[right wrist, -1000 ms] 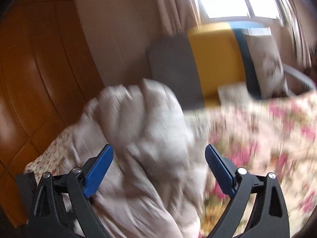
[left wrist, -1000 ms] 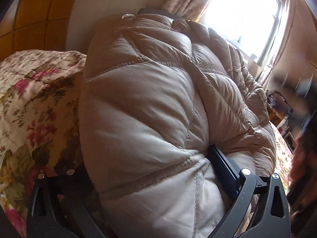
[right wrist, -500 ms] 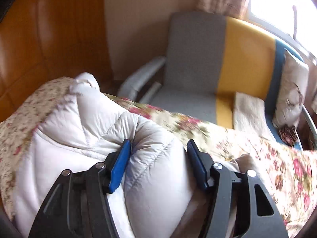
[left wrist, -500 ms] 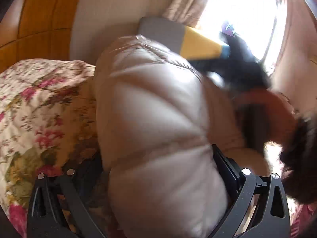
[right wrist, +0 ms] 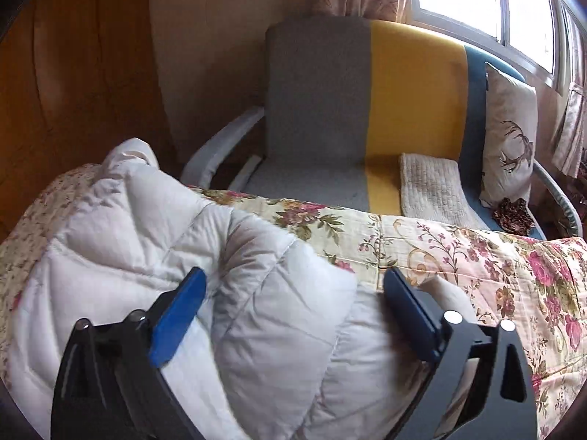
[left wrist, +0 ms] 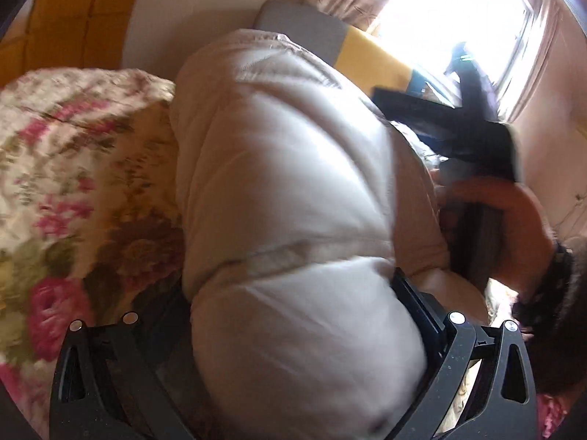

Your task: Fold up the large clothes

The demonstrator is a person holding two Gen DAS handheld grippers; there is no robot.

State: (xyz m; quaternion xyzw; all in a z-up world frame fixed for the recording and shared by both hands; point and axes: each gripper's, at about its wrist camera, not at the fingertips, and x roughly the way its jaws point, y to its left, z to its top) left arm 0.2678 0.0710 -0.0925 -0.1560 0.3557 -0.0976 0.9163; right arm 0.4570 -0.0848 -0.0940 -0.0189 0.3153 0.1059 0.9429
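A puffy cream quilted down coat [left wrist: 286, 198] lies bunched on the floral bedspread [left wrist: 73, 168]. My left gripper [left wrist: 290, 293] has a thick fold of the coat filling the space between its wide-set fingers; the left finger is hidden by fabric. In the right wrist view the coat [right wrist: 146, 249] lies on the bed's left part. My right gripper [right wrist: 293, 286] is open, its blue pads either side of a fold of the coat. The right gripper and the hand holding it [left wrist: 488, 183] show at the right of the left wrist view.
A grey, yellow and blue armchair [right wrist: 367, 110] stands beyond the bed, with a folded cream cloth [right wrist: 433, 187] and a deer-print cushion [right wrist: 510, 139] on its seat. A wooden wardrobe [right wrist: 73, 91] is at left. A bright window with curtains [right wrist: 477, 3] is behind.
My right gripper came down onto the coat, closed around a fold, then opened wider. The left gripper stayed on the coat, which has been bunched further toward the bed's corner.
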